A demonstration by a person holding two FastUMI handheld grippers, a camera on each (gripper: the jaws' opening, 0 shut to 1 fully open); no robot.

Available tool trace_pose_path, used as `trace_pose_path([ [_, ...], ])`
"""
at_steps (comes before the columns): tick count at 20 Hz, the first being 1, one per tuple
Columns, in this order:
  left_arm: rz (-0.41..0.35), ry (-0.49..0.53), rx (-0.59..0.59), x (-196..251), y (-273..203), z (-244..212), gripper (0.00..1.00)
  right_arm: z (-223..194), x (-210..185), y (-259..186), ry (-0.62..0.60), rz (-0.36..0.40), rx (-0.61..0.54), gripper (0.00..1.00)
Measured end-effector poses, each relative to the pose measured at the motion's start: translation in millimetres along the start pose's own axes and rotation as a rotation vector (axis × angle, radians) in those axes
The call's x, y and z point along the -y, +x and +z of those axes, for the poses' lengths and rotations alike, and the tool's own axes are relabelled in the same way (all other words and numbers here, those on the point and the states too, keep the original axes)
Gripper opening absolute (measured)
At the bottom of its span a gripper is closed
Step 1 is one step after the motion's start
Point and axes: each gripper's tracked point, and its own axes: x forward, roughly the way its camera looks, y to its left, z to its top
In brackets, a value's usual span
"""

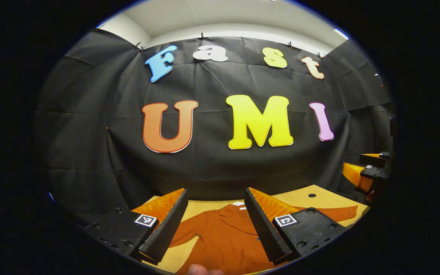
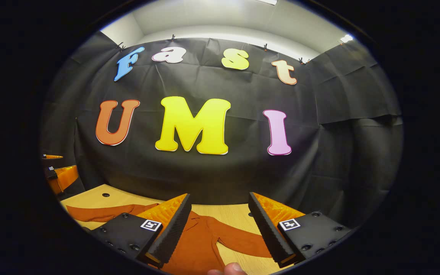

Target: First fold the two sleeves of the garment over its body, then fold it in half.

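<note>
the garment (image 1: 224, 236) is a rust-orange collared shirt lying flat and unfolded on the wooden table (image 1: 319, 193), collar toward the far wall at 12 o'clock. both sleeves are spread outward: in the left gripper view one reaches toward 3 o'clock, the other toward 9 o'clock. in the right gripper view the garment (image 2: 201, 244) shows the same spread.
</note>
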Motion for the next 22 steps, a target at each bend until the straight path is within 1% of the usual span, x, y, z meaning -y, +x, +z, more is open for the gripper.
trace_pose_path([
  [9,0.018,-0.002,-0.007,-1.9,2.8,-5.1,0.96,-6.3,3.3,1.7,0.004,-0.011,-0.011,0.95],
  [18,0.0,-0.003,-0.008,1.3,1.2,-0.3,0.96,-2.8,2.6,1.5,0.014,-0.008,-0.01,0.95],
  [22,-0.005,-0.001,-0.014,2.1,-1.5,1.2,0.96,-3.0,1.0,-1.0,0.026,0.011,-0.012,0.95],
])
